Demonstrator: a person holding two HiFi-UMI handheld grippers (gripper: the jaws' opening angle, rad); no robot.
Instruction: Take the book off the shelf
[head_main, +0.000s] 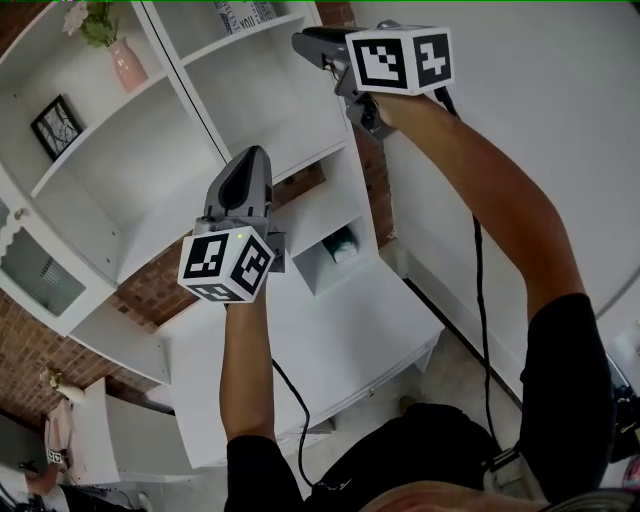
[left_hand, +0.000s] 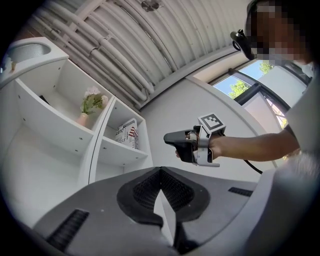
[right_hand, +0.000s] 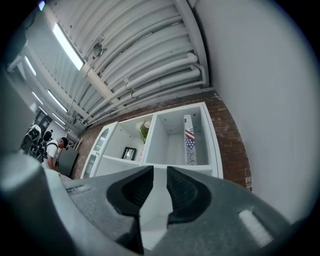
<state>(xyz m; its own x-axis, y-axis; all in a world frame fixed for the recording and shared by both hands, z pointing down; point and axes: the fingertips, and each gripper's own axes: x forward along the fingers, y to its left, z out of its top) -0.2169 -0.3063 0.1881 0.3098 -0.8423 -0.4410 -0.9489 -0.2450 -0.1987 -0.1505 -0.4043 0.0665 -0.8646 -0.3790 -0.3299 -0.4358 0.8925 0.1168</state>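
One book (right_hand: 189, 140) stands upright in the top right compartment of the shelf (right_hand: 213, 145), not yet touched. The right hand-held gripper (right_hand: 155, 175) is slightly parted and empty, aimed at the book but well short of it. The left hand-held gripper (left_hand: 160, 172) is clenched on nothing (probably idle). The right jaws should open wider than the spine, go in straight, pinch at mid-height and pull out level.

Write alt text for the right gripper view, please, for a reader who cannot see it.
The right gripper, jaws slightly apart and empty, points at a white shelf unit where a book with a flag-patterned spine stands upright in the top right compartment. Flowers and a framed picture sit in the compartment to its left.
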